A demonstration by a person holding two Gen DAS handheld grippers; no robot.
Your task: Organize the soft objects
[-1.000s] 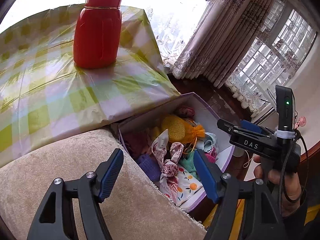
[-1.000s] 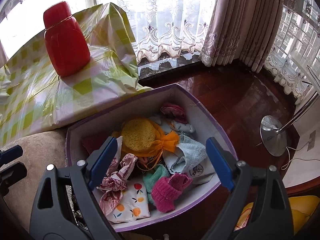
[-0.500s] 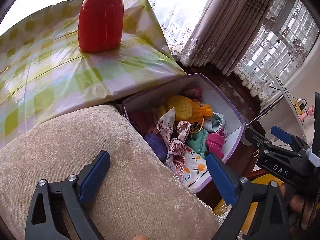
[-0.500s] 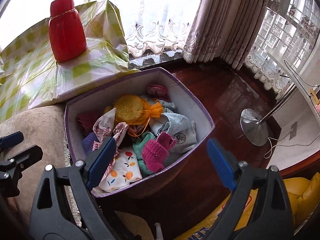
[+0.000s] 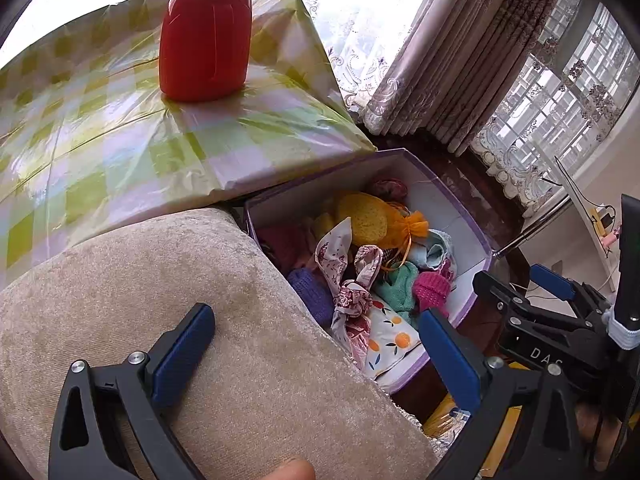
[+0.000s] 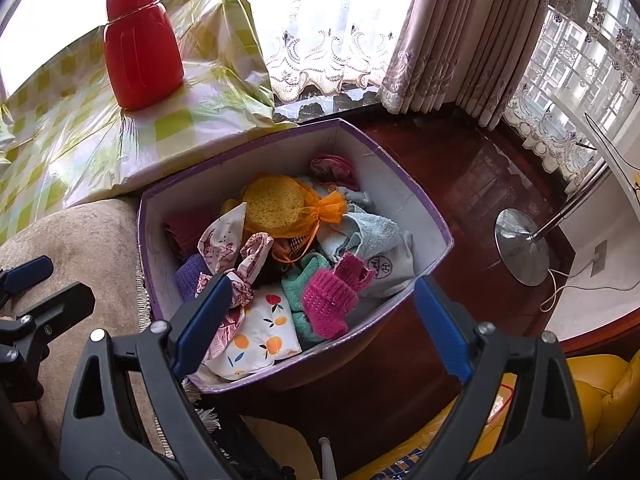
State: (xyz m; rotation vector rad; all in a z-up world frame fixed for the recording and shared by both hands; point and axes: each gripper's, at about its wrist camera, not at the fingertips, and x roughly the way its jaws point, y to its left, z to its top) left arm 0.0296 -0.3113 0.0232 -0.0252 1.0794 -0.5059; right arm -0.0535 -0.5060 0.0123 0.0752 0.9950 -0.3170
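A purple-edged box [image 6: 404, 184] [image 5: 468, 216] stands on the floor, full of soft things: a yellow sponge in an orange mesh bag [image 6: 276, 208] [image 5: 364, 216], a pink knit piece [image 6: 328, 300], a light blue towel [image 6: 372, 232], a fruit-print cloth [image 6: 260, 336], a floral scrunchie [image 6: 232, 252]. My right gripper [image 6: 320, 320] is open and empty, above the box's near edge. My left gripper [image 5: 316, 348] is open and empty, over the beige sofa arm [image 5: 160, 280], left of the box.
A red bottle [image 5: 204, 36] [image 6: 140, 52] stands on a table with a green-check cover [image 5: 100, 140]. A lamp base [image 6: 520, 244] and cable lie on the dark wood floor [image 6: 472, 168] right of the box. Curtains hang behind. A yellow cushion [image 6: 600, 392] is at lower right.
Both grippers have pulled back and up from the box and stay open. The left one has moved over the sofa arm; the box looks smaller in the right wrist view.
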